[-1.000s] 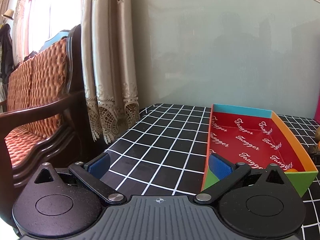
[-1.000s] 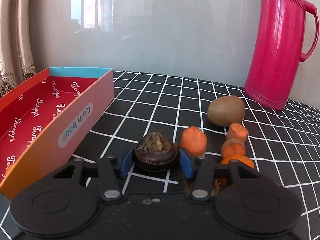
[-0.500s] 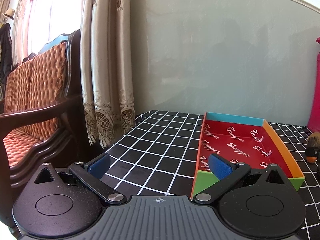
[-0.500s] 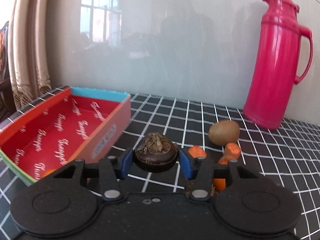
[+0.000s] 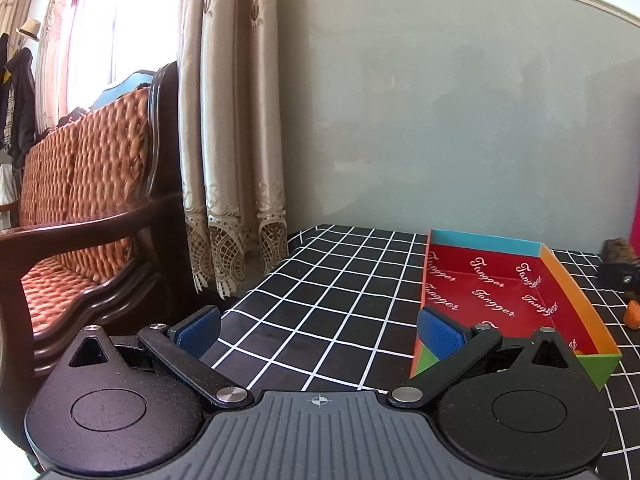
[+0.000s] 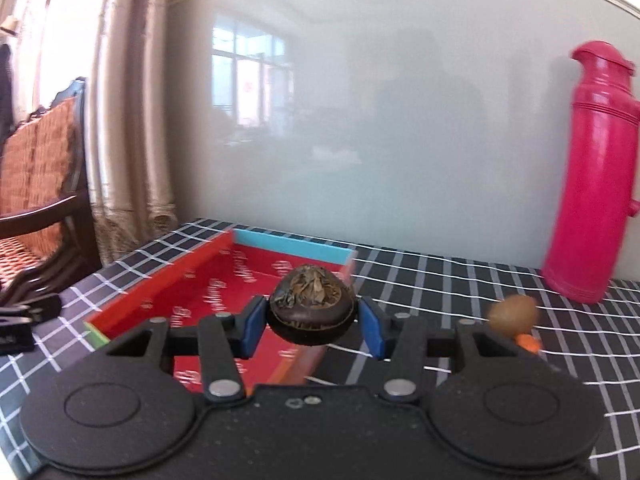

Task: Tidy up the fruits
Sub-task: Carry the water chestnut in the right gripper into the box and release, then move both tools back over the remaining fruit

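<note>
My right gripper [image 6: 311,326] is shut on a dark brown round fruit [image 6: 311,308] with a dry leafy top, held in the air over the near right part of the red box [image 6: 208,280]. The same fruit [image 5: 618,250] and the right gripper's black body show at the far right of the left wrist view. A kiwi [image 6: 513,314] and an orange fruit piece [image 6: 530,343] lie on the checked cloth to the right. My left gripper [image 5: 318,330] stands open with nothing between its blue pads, just left of the red box [image 5: 500,280], whose near corner hides behind the right pad.
A tall pink thermos [image 6: 594,176] stands at the back right by the wall. A wooden chair with a woven cushion [image 5: 80,208] and a lace curtain [image 5: 232,140] border the table on the left. An orange piece [image 5: 634,316] lies right of the box.
My right gripper has risen off the cloth with the dark fruit and swung left, from beside the other fruits to over the red box. The left gripper has stayed almost still.
</note>
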A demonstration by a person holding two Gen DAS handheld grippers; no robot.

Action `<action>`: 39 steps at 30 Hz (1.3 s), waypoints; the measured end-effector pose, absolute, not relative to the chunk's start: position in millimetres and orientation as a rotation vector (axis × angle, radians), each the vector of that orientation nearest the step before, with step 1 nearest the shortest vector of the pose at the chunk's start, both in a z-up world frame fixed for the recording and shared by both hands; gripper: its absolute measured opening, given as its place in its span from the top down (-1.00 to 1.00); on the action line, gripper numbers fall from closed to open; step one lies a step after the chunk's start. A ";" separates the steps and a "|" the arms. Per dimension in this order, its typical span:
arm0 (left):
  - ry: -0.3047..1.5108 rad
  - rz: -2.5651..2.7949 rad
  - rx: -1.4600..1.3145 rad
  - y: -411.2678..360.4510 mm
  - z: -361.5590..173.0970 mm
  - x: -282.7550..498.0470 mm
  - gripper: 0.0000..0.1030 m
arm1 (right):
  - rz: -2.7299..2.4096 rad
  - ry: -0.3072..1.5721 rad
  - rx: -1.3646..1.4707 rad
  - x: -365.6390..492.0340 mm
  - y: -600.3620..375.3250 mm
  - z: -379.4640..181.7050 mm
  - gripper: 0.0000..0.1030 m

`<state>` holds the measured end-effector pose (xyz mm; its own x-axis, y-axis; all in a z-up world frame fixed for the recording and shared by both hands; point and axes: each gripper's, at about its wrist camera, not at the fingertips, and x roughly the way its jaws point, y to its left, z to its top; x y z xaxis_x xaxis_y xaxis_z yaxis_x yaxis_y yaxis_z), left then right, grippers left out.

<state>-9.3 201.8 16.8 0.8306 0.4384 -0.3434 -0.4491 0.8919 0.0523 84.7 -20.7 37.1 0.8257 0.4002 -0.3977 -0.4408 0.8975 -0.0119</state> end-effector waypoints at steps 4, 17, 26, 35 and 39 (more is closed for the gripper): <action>0.356 0.477 -0.032 203.4 16.9 -10.4 -1.00 | 0.501 0.421 -0.112 82.8 4.4 30.9 0.07; 0.362 0.485 -0.043 212.1 15.7 -12.0 -1.00 | 0.543 0.450 -0.145 75.6 33.7 20.0 0.04; 0.361 0.468 -0.041 205.8 16.2 -8.2 -1.00 | 0.512 0.405 -0.149 72.8 17.6 26.1 -0.05; 0.354 0.365 -0.128 186.2 20.3 -0.8 -1.00 | 0.348 0.326 -0.115 75.9 -47.2 42.6 -0.21; 0.356 0.331 -0.135 170.1 21.0 4.8 -1.00 | 0.248 0.319 -0.058 79.7 -93.4 48.1 -0.25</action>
<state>4.8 170.1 21.0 0.8846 0.2933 -0.3625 -0.3402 0.9377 -0.0714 79.7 -93.4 48.1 0.9196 0.2321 -0.3169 -0.2504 0.9680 -0.0176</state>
